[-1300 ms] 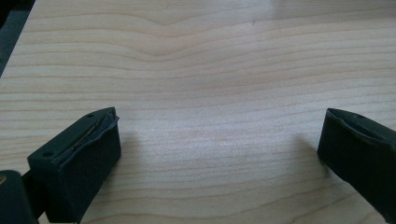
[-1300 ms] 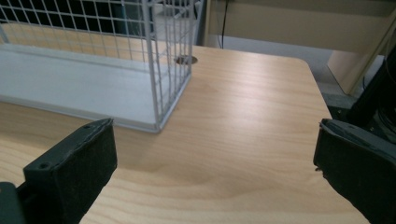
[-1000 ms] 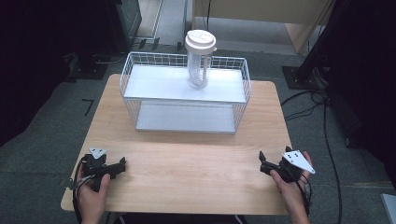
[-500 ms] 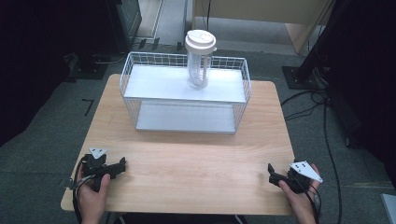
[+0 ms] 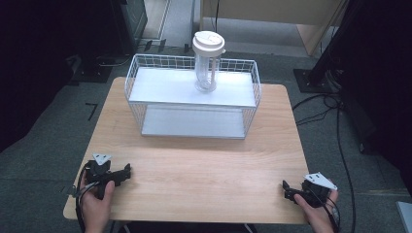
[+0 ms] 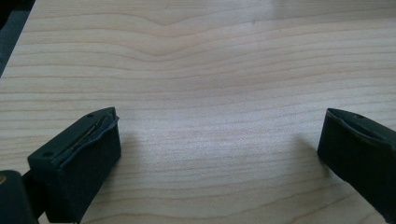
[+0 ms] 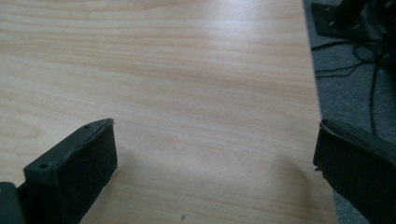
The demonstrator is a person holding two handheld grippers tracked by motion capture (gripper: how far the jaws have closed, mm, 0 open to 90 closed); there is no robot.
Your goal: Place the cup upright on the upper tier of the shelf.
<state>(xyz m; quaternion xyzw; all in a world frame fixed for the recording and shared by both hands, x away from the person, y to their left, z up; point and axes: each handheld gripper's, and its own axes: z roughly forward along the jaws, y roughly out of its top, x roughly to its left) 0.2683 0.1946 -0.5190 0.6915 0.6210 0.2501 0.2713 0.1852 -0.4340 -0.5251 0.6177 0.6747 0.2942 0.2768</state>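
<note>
Left gripper (image 5: 127, 171): rests at the near left corner of the table (image 5: 204, 165), held in a hand; in the left gripper view its jaws stand wide apart over bare wood, nothing between them.
Right gripper (image 5: 286, 188): at the near right corner, just inside the table edge; in the right gripper view its jaws are likewise spread wide and empty, with the floor and cables past the edge.
Table: pale wood, bare between the grippers and the rack.
Rack (image 5: 138, 104): white wire, two shelves, standing across the far half of the table, well apart from both grippers.
Bottle (image 5: 206, 73): a tall clear tumbler with a wide white lid (image 5: 208, 42), upright on the rack's top shelf, a little right of its middle, near the back rail.
Handling: probably light and empty-looking, rigid plastic; the smooth clear wall is likely slippery, and the tall narrow body with a heavier lid would tip easily.
Where to hold: around the body just below the lid, jaws level, so the lid's overhang stops it sliding down; lift straight up to clear the rail.
Risk: a low or off-centre grip could knock it against the wire.
</note>
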